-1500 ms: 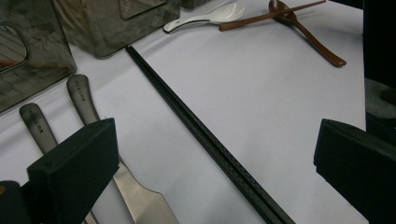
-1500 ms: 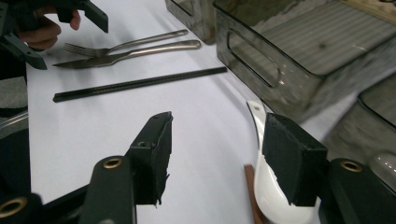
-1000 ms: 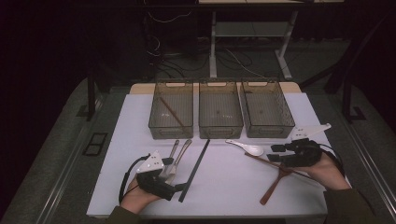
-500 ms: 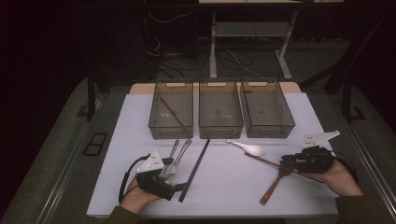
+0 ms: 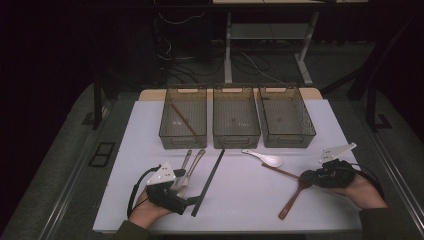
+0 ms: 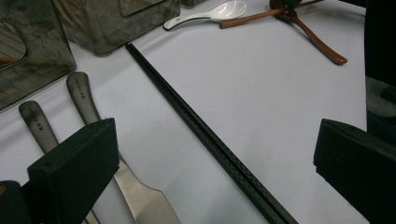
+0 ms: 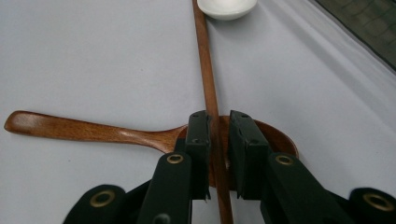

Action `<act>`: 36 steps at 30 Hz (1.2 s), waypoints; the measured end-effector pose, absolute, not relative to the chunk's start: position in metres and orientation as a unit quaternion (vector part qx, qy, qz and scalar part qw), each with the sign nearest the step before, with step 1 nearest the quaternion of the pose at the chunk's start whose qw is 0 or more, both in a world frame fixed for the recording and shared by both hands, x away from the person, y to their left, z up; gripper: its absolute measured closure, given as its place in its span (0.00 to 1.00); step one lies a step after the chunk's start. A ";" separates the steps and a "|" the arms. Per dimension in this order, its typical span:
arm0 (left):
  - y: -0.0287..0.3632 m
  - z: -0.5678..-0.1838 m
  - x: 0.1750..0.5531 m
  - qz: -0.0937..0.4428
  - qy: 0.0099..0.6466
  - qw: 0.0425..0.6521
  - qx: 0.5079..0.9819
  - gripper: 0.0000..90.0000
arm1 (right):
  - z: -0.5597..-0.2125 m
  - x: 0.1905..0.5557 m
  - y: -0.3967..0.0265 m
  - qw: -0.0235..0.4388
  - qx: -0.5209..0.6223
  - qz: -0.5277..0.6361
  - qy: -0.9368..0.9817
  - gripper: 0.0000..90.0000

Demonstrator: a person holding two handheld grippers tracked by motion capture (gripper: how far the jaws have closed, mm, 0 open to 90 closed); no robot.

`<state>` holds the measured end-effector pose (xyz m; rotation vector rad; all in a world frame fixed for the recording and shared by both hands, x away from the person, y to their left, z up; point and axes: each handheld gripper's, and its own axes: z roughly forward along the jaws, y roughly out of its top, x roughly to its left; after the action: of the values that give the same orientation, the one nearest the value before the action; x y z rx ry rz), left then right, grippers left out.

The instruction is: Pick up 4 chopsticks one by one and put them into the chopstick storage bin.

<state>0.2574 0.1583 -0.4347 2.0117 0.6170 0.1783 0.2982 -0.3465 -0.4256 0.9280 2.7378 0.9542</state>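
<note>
Our right gripper (image 7: pixel 214 140) sits near the right edge of the desk (image 5: pixel 240 200), jaws straddling the brown wooden chopstick (image 7: pixel 205 65) right where it crosses the bowl of the wooden spoon (image 7: pixel 93 130). The jaws have just been closing, and the stick is between them with a sliver of gap on each side, so we read it as not clamped yet. The stick should handle light and stiff, thin, and smooth enough to slip or roll if we pinch off-centre; the grasp point looks about a third in from its near end, so we expect the far tip, which ends just by the white ceramic spoon (image 7: pixel 227 7), to sag a bit on the lift. One risk is the jaw tips catching the spoon bowl underneath and dragging it along, so we want to close squarely on the stick alone. Our left gripper (image 6: pixel 212 154) is released near the front-left corner, jaws wide either side of the black chopstick (image 6: pixel 201 130), with two metal knives (image 6: pixel 84 102) just beside it. Three bins (image 5: pixel 236 117) line the back edge.
</note>
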 end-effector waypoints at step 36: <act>0.158 -0.435 0.257 0.073 0.253 0.491 0.830 0.00 | -0.433 0.301 -0.347 0.013 0.279 0.311 0.908 0.93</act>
<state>0.2572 0.1584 -0.4349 2.0162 0.6149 0.1771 0.3013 -0.3470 -0.4326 0.8696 2.8299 0.9694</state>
